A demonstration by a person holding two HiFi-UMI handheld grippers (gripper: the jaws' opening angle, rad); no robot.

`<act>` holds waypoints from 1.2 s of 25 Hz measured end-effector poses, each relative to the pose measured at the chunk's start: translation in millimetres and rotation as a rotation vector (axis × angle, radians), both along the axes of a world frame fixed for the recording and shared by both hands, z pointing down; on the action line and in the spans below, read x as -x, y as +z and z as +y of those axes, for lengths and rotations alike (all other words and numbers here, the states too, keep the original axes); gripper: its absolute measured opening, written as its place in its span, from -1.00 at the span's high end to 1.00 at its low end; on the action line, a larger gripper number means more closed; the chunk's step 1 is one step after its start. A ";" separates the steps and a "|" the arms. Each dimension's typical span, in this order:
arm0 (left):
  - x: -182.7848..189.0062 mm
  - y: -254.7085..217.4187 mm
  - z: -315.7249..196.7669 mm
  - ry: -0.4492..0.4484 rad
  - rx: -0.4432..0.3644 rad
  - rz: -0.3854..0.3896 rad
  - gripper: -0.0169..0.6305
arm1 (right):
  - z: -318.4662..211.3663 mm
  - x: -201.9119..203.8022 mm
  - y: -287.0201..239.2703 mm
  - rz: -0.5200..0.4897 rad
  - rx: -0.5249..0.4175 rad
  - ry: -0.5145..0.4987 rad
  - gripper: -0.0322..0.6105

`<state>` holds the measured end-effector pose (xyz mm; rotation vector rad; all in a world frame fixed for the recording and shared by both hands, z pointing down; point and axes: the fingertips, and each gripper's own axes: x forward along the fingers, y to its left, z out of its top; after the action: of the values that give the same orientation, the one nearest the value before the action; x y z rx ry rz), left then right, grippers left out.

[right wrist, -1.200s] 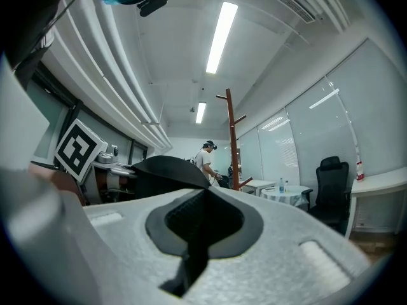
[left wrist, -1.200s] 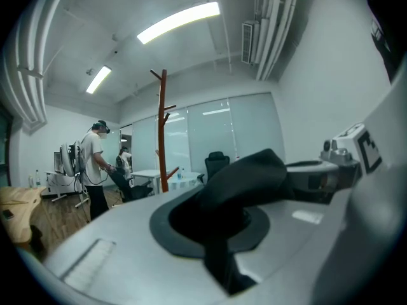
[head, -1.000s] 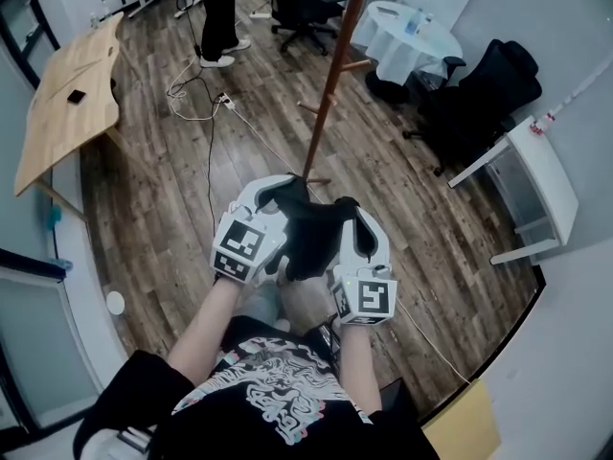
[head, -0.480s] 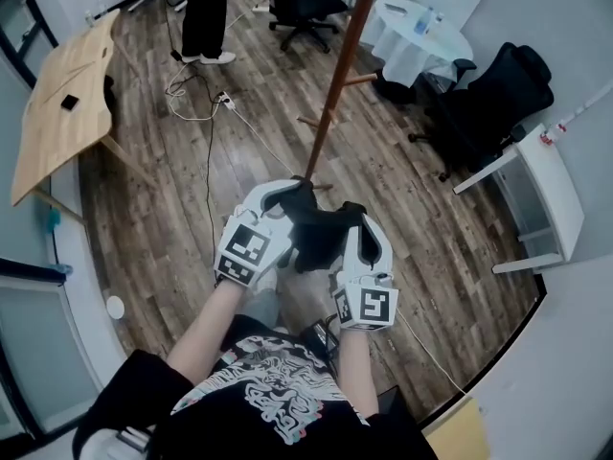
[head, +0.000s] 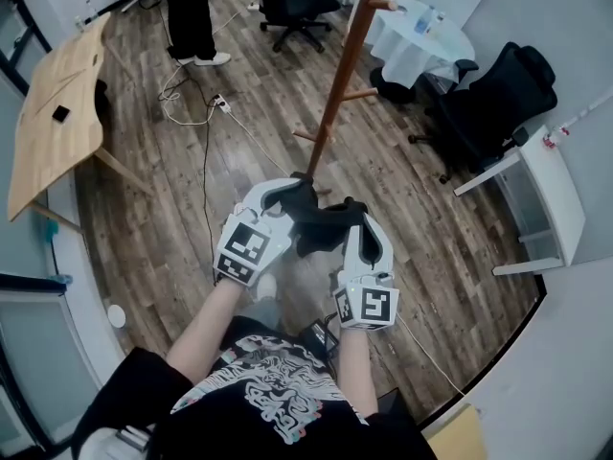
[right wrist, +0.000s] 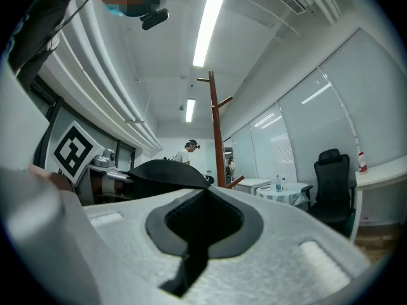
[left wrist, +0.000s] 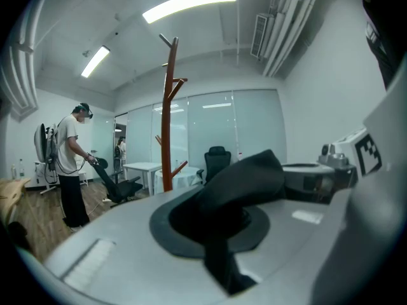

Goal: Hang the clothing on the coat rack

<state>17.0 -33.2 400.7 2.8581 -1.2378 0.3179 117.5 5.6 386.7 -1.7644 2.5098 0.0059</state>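
A black garment [head: 321,223] hangs bunched between my two grippers at chest height. My left gripper [head: 287,192] is shut on its left part, and in the left gripper view the black cloth [left wrist: 245,180] sticks out from between the closed jaws. My right gripper [head: 352,226] is shut on the right part, where a strip of cloth [right wrist: 191,250] is pinched in the jaw seam. The brown wooden coat rack [head: 340,94] stands just beyond the grippers, with short pegs along its pole [left wrist: 168,119]. The rack [right wrist: 217,132] also rises ahead in the right gripper view.
A wooden table [head: 53,127] stands at the left and a white desk [head: 551,190] at the right. Black office chairs [head: 493,94] and a round white table [head: 417,41] sit behind the rack. A person [head: 187,12] stands at the far end; cables [head: 206,113] lie on the floor.
The rack has come closer and now shows more of its upper pegs. Both grippers keep hold of the garment, which sits a little more bunched between them.
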 end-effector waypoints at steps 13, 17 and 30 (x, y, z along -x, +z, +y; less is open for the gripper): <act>9.7 0.8 -65.5 0.044 0.005 0.022 0.91 | -62.0 12.7 2.6 0.012 0.010 0.031 0.89; 12.7 0.3 -79.2 0.060 0.001 0.036 0.91 | -74.6 16.7 1.5 0.023 0.004 0.046 0.89; 18.5 -0.7 -107.3 0.087 -0.005 0.017 0.91 | -99.2 21.8 4.0 0.026 0.006 0.079 0.89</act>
<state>-1.5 -140.5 400.0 2.9176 -1.1152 0.2913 95.7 -93.5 390.6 -1.8774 2.4582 0.0261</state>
